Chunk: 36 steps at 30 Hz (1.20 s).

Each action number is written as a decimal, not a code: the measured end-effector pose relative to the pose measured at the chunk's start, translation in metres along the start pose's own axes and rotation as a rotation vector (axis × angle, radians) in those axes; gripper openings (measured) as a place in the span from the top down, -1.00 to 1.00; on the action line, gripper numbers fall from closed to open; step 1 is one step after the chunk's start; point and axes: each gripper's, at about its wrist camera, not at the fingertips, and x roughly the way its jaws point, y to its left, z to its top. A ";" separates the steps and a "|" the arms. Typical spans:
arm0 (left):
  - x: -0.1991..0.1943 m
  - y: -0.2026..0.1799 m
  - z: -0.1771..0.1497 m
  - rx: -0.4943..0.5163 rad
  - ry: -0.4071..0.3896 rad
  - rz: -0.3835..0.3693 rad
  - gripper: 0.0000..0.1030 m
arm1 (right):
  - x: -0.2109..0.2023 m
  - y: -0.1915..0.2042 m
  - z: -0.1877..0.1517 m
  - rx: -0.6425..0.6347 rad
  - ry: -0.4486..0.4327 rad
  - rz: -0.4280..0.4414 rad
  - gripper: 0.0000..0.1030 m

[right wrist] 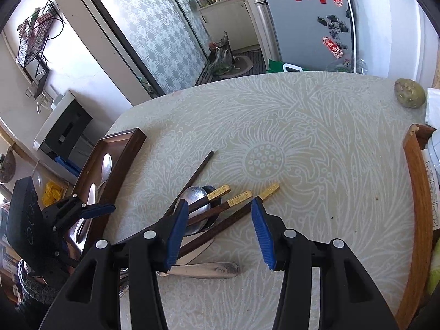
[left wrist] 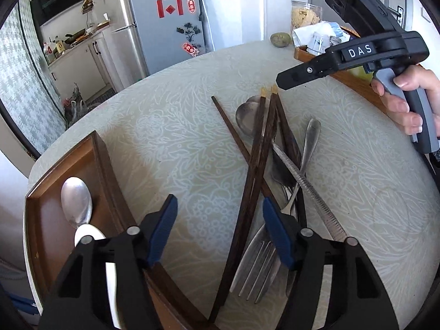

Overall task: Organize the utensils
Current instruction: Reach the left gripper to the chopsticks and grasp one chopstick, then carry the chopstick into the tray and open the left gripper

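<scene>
Chopsticks (left wrist: 254, 162), four dark wooden sticks, heaped with a fork (left wrist: 258, 266), spoons and a serrated knife (left wrist: 308, 189) on the table (left wrist: 178, 126), just right of the tray (left wrist: 106, 165), which already holds a steel spoon (left wrist: 76, 202). Long axes run away from me, gold-capped ends far, slightly fanned. My left gripper (left wrist: 220, 228) stands part-open over their near ends, two sticks lying between its pads, untouched as far as I can tell. My right gripper (right wrist: 220, 225) stands part-open over the capped ends, gripping nothing. I judge the left nearer the tray, so better placed to carry; the sticks lie along its reach, so its jaws close across them.
</scene>
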 end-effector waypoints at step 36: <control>-0.018 -0.020 -0.005 0.022 -0.046 -0.054 0.88 | 0.018 0.016 0.006 0.146 0.005 0.155 -0.10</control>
